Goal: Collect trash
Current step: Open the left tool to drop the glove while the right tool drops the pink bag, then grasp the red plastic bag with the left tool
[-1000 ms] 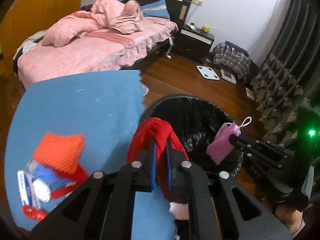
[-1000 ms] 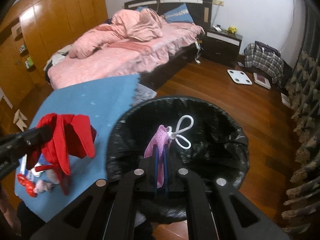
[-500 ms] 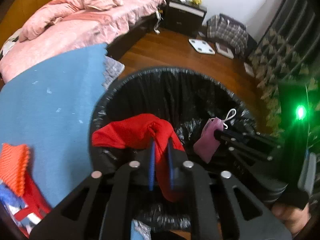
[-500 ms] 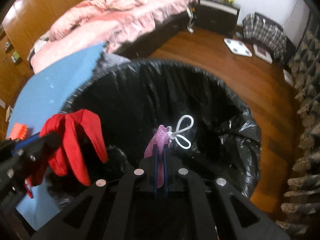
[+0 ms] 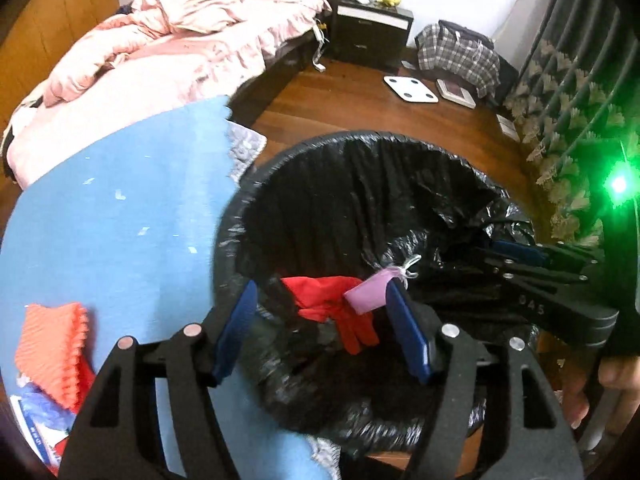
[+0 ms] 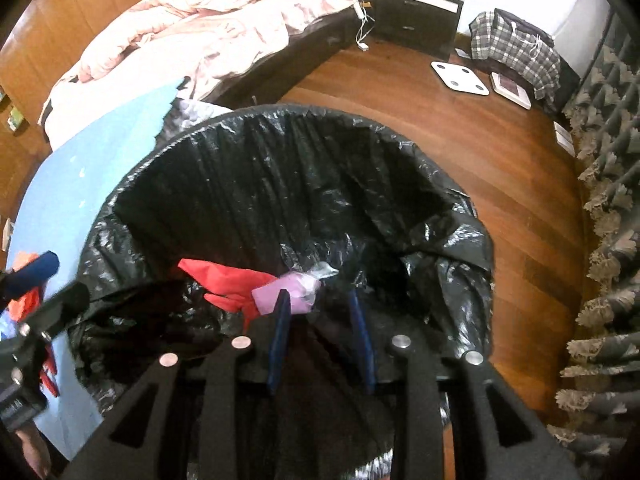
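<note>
Down inside the round bin lined with a crinkled black plastic bag (image 6: 256,184) lie two pieces of trash: a limp red cloth glove (image 5: 340,308) and, touching its right side, a small pink pouch with a white string loop (image 5: 372,290). Both grippers hang above the bin mouth, pointing steeply down. The left gripper (image 5: 320,332) has just been opening; its blue-padded jaws stand wide apart with nothing pressed between them, the red glove lying below in the gap. The right gripper (image 6: 320,320) has also just been opening; its jaws are parted and grip nothing, though the pink pouch sits close against its left pad, so whether it has fully dropped clear is hard to tell. Just left of the bin lies a light blue mat (image 5: 120,208) carrying more litter, including a ribbed orange knitted piece (image 5: 52,348) and some wrappers. Beyond are a bed with a rumpled pink quilt (image 5: 180,28), a white bathroom scale (image 5: 410,89) and a dark wooden floor (image 6: 460,140). Likely risks: the pouch's string could snag on a right pad and be lifted back out, or either gripper could catch the loose liner and drag it off the rim.
</note>
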